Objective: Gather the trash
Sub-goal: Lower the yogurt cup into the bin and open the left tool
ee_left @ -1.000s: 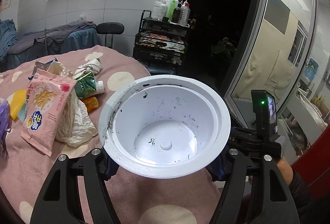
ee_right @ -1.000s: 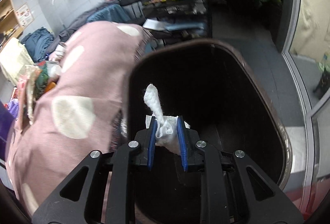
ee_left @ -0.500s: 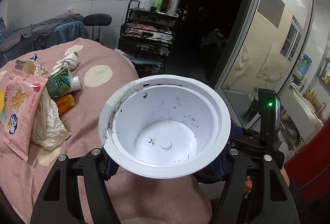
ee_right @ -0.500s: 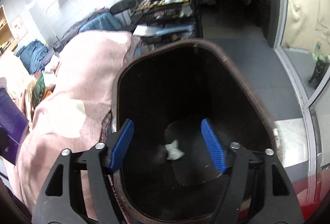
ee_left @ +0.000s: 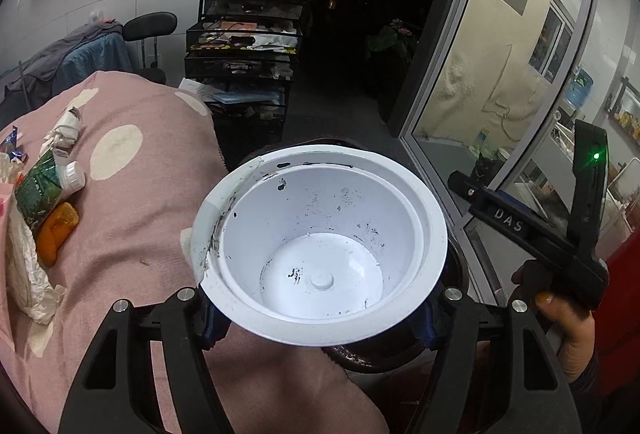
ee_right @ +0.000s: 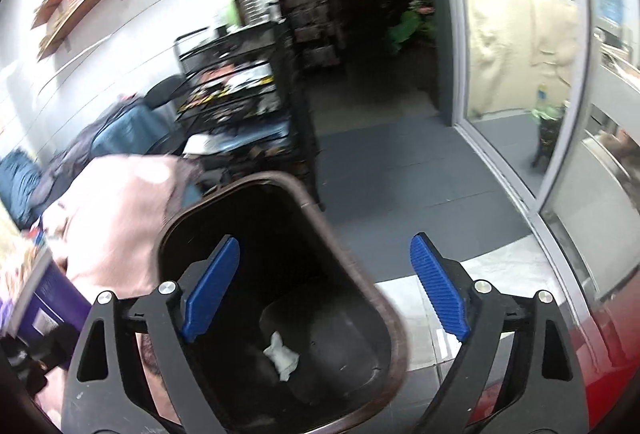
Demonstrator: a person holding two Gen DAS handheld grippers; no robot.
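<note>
My left gripper (ee_left: 320, 318) is shut on a dirty white plastic bowl (ee_left: 320, 246), held upright over the rim of the dark brown bin (ee_left: 456, 266). In the right wrist view my right gripper (ee_right: 324, 290) hangs above the bin (ee_right: 352, 254), its jaws opening wide with nothing between the blue pads (ee_right: 212, 286). A crumpled white tissue (ee_right: 282, 354) lies on the bin's floor. On the pink dotted tablecloth (ee_left: 132, 194) at the left lie a green tube (ee_left: 44, 190), an orange wrapper (ee_left: 58, 230) and crumpled white wrapping (ee_left: 24, 274).
A black shelf cart (ee_left: 244, 54) topped with bottles stands behind the table. A glass door (ee_left: 500, 74) runs along the right. A hand (ee_left: 568, 330) holds the right gripper's body (ee_left: 540, 230) beside the bowl. A purple box (ee_right: 44, 298) sits at the table's edge.
The right gripper let go of the tissue, which dropped to the bin's floor; its jaws spread and it rose. The left gripper carried the bowl right, off the table and over the bin.
</note>
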